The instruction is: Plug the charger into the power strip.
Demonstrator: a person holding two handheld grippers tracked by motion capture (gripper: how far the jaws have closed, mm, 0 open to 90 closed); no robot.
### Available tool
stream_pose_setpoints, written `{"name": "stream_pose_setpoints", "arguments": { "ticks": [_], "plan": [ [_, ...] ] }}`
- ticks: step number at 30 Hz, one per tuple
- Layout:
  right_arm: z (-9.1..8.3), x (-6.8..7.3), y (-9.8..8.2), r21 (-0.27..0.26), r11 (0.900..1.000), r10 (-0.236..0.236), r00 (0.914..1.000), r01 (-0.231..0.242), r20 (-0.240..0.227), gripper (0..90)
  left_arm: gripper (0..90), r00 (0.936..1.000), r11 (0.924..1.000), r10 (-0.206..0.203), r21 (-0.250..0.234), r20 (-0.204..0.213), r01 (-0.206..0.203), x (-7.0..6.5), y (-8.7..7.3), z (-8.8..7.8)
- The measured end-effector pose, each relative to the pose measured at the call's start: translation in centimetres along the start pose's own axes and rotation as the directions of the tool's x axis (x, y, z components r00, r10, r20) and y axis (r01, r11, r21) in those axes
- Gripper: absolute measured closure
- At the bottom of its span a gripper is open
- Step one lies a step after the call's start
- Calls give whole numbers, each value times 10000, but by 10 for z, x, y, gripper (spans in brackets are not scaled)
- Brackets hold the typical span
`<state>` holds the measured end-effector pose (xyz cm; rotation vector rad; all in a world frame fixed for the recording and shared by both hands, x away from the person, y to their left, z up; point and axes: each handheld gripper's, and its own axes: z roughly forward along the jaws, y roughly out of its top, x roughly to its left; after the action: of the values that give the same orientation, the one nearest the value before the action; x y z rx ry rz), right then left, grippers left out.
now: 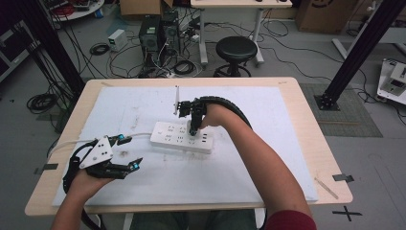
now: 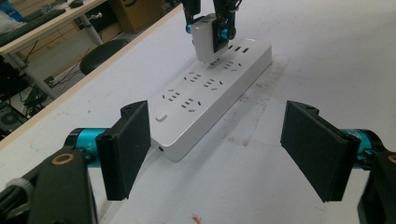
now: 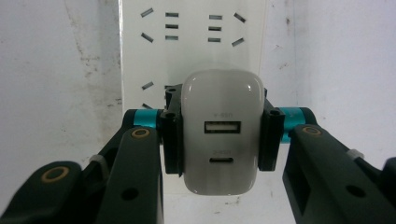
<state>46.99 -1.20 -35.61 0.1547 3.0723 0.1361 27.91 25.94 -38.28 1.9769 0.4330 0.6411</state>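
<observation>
A white power strip (image 1: 172, 136) (image 2: 205, 100) (image 3: 191, 42) lies flat in the middle of the white mat, its cord running off to the left. My right gripper (image 1: 194, 128) (image 2: 208, 30) (image 3: 220, 135) points down over the strip's right part, shut on a white USB charger (image 2: 205, 44) (image 3: 220, 130) with both ports facing its camera. The charger's lower end meets the strip's top face; I cannot tell whether its prongs are in a socket. My left gripper (image 1: 131, 151) (image 2: 215, 149) rests open at the front left of the mat, short of the strip's left end, nothing between its pads (image 2: 130, 149).
A white mat (image 1: 268, 158) covers most of the wooden table (image 1: 316, 143). A thin white stick (image 1: 176, 99) lies behind the strip. Beyond the far edge stand a black stool (image 1: 235, 50), computer towers (image 1: 158, 33) and loose floor cables.
</observation>
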Motion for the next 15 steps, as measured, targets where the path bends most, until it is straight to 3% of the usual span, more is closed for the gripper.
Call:
{"name": "stream_pose_setpoints", "arguments": {
  "ticks": [5,8,15],
  "plan": [
    [3,5,5,89,9999,-149,9996,146,259,632,243,10000,10000,-9,-38,-1,9,0,2,3],
    [9,5,8,422,9991,-55,9996,43,275,633,243,10000,9999,37,-109,60,-36,-2,4,5],
    [11,5,5,308,9995,110,9997,-116,218,637,243,9998,9999,129,-39,123,-128,-4,6,10]
  ]
}}
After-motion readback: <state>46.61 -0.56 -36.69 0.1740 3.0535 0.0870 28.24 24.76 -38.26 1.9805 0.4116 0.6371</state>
